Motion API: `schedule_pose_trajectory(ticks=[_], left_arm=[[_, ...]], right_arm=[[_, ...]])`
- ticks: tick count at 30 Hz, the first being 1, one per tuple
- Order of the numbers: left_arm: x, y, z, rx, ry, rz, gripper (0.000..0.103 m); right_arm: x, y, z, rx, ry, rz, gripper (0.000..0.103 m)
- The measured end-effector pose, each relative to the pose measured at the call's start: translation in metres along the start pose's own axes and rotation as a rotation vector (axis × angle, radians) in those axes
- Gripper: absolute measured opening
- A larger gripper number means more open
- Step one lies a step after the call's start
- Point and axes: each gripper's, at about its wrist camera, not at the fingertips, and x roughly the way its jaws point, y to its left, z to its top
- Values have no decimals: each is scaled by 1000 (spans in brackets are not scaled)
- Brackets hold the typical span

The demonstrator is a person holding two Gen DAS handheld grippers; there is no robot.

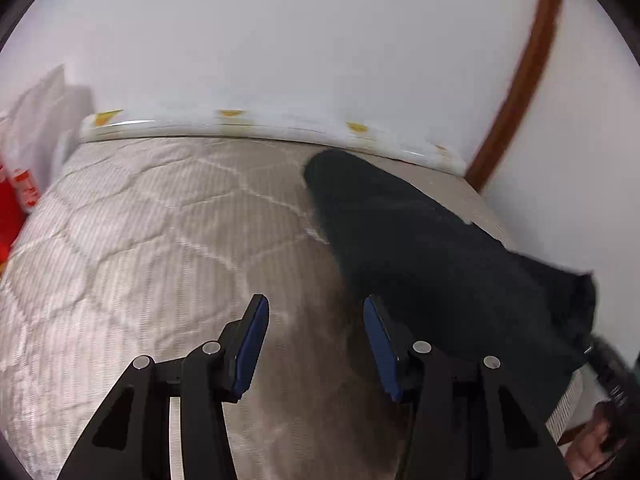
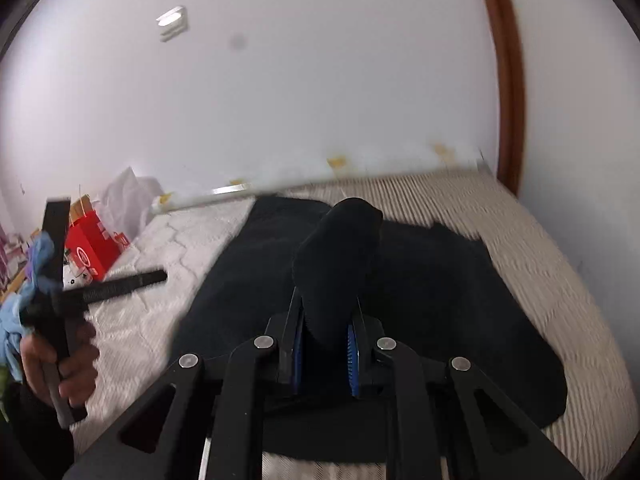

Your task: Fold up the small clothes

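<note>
Quilted mattress (image 1: pixel 140 240) against white wall. Right gripper (image 2: pixel 326 344) jaws clenched on dark garment (image 2: pixel 340 248); left gripper (image 1: pixel 316 344) jaws released, empty.

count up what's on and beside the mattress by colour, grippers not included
black: 1, the garment pinched by the right gripper
red: 1, the bag beside the mattress
white: 1, the plastic bag behind it
total: 3
</note>
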Motion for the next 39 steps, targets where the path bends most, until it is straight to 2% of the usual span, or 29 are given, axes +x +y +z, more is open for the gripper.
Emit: schedule_pose_trajectory(ticks=[4, 8, 9, 11, 13, 18, 22, 24, 27, 28, 30, 32, 34, 39], left_arm=[[9, -20, -1, 37, 19, -23, 47], [14, -34, -2, 77, 34, -41, 47], [16, -39, -1, 84, 41, -44, 47], [21, -40, -1, 93, 63, -63, 47], [25, -43, -2, 97, 77, -68, 47], [26, -46, 1, 126, 68, -65, 47], [24, -41, 3, 121, 57, -72, 47], [26, -38, 4, 117, 56, -72, 47], [32, -36, 5, 118, 61, -60, 47], [33, -35, 6, 121, 60, -57, 47], [36, -35, 7, 121, 55, -54, 47], [40, -35, 9, 113, 55, -59, 47], [42, -35, 9, 107, 51, -64, 47], [37, -34, 12, 98, 24, -44, 47]], right_arm=[[5, -28, -25, 43, 74, 42, 21], [-5, -44, -26, 36, 56, 15, 45], [-9, -48, -23, 47, 39, 24, 48], [-13, -56, -16, 63, 23, 35, 60], [-9, -61, -7, 74, 22, 47, 65], [25, -61, 15, 75, 80, 95, 70], [72, -51, 25, 71, 194, 151, 70], [94, -44, 26, 60, 247, 148, 71], [107, -40, 23, 79, 262, 167, 71], [107, -40, 23, 82, 260, 174, 69], [104, -33, 22, 59, 243, 204, 55], [103, -25, 21, 17, 241, 220, 31], [99, -15, 19, -31, 219, 206, 13], [73, -13, 24, -58, 116, 174, 7]])
